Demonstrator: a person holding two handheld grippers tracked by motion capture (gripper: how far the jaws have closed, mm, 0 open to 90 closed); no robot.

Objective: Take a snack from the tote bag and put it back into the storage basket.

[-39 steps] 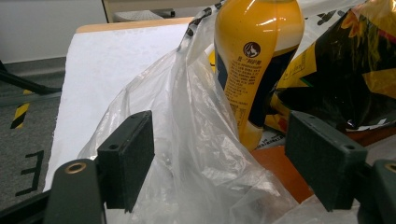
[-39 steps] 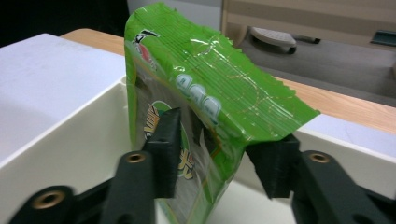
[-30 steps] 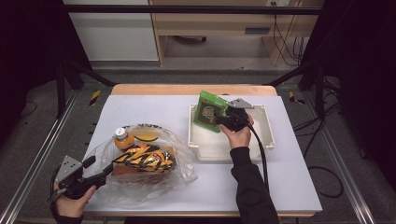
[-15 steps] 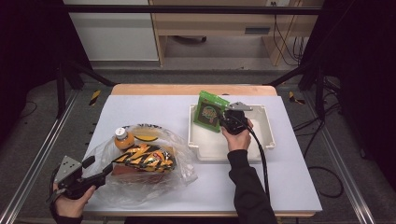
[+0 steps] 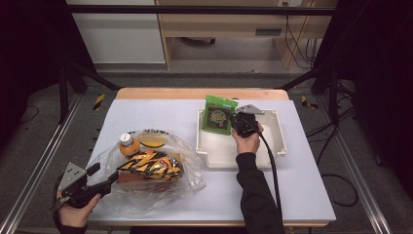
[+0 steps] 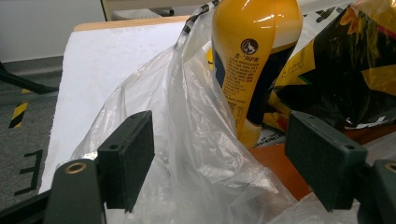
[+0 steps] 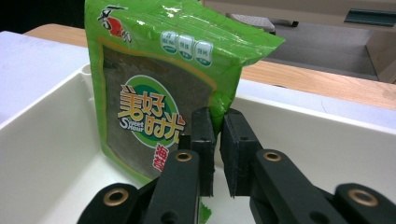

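Right now I have the right gripper [image 5: 237, 123] clenched on the lower edge of the green snack packet [image 5: 218, 115], its two pads pinching the foil seam so the packet stands upright instead of flopping. I use the white tray [image 5: 272, 146] as my landmark: the packet hangs over the tray's far left corner, its bottom edge low inside the walls, and I cannot tell whether it touches the floor of the tray. In the right gripper view the packet [image 7: 163, 88] faces me, label forward, and the tray wall [image 7: 327, 130] runs behind it. Holding by the seam keeps the bulk of the packet clear of the jaws, so I judge it can be let go cleanly once it rests.

To the left of the tray lies the clear plastic bag [image 5: 146, 168], holding an orange bottle [image 5: 128, 145] and a black-and-yellow packet [image 5: 151, 165]. My left gripper [image 5: 104, 181] sits at the bag's near left side, away from the tray, with its jaws spread wide around a fold of the film [image 6: 196, 154] but not closed on it. From the left gripper view, the bottle [image 6: 252, 51] stands just beyond the fold. I keep that gripper there to be ready to steady the bag's mouth, which I judge would otherwise slump shut.
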